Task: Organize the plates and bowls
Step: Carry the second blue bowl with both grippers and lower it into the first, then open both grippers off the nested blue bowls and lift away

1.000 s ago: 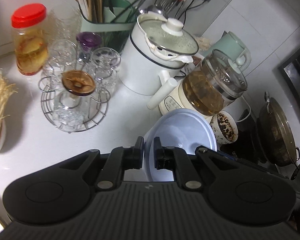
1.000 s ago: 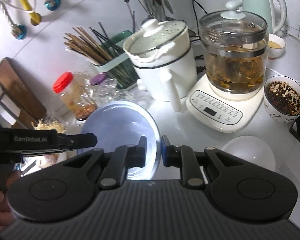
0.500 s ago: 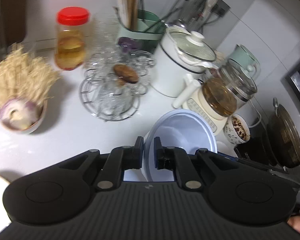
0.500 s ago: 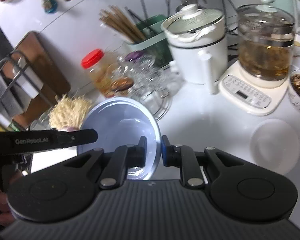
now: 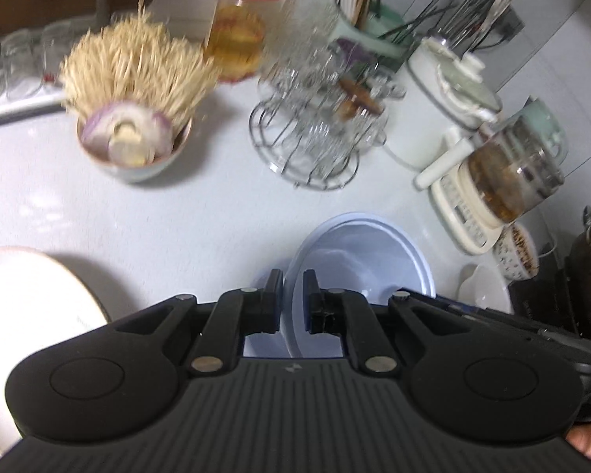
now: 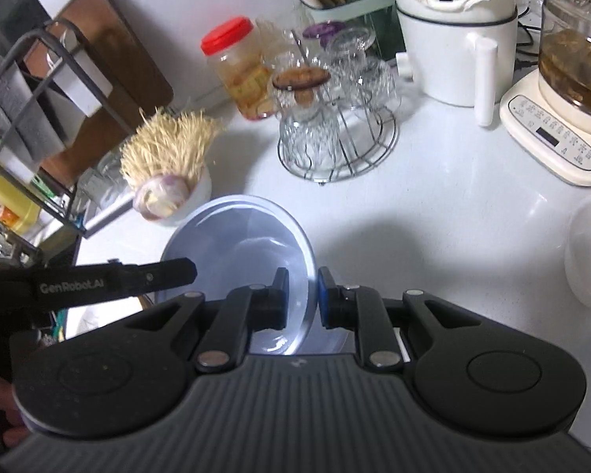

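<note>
Both jaw pairs are nearly closed, pinching opposite rims of one pale blue bowl [image 5: 358,260]. Left gripper [image 5: 293,299] clamps its near edge, right gripper [image 6: 301,295] the other side. Bowl hangs tilted above the white counter [image 6: 433,205], apart from the wire glass rack [image 6: 335,130], near a white plate [image 5: 27,287] at lower left.

A glossy white table [image 6: 433,213] is catching bright glare from overhead light and carrying soft shadows across its middle. White tiled walls [image 5: 563,43] are meeting in a corner behind it, with dark cables trailing down the tiles. At the left, a dark wire rack [image 6: 27,90] is standing in front of a brown wooden board [image 6: 110,51] that is leaning against the wall.
</note>
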A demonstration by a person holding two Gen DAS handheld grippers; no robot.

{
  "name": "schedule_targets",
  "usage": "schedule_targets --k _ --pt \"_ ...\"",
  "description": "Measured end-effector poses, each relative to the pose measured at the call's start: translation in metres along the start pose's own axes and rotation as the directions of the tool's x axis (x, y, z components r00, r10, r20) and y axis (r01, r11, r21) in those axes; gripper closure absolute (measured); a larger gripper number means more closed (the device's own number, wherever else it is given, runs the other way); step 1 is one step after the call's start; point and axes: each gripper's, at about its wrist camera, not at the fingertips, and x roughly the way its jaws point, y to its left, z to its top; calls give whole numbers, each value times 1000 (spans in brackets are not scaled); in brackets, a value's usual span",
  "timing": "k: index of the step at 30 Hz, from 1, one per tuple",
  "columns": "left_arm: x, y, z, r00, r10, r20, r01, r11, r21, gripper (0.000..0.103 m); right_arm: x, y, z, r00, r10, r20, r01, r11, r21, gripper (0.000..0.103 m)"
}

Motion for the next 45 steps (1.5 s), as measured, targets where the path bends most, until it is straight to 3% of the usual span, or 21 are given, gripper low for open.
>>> schedule_targets --k 8,18,19,20,22,24,33,45 --pt "24 7 -16 997 36 -61 -37 999 -16 93 21 -10 -15 997 -9 -74 11 1000 23 85" --pt "34 11 -10 996 46 -81 -47 999 -16 93 30 -12 -11 999 -1 -48 3 999 41 83" --pt "34 11 -9 995 50 -85 -51 999 -17 88 30 -12 -10 999 4 -46 -2 999 44 83" --pt "34 11 -8 994 52 -92 -53 998 -13 76 30 -12 -9 999 3 -44 -2 999 44 82" --pt "29 13 -7 995 55 -80 -57 998 -16 65 28 -11 -7 999 1 -45 1 999 41 71" --pt "24 15 -5 996 52 -67 -53 998 -17 64 23 -9 -5 1000 4 -26 -3 999 32 64" --pt "-24 -6 15 999 24 30 -24 999 24 64 -15 4 6 996 0 87 2 1000 -18 64" --pt "-71 -38 24 989 -39 140 14 984 176 64 -68 20 8 962 -41 269 63 995 -71 64"
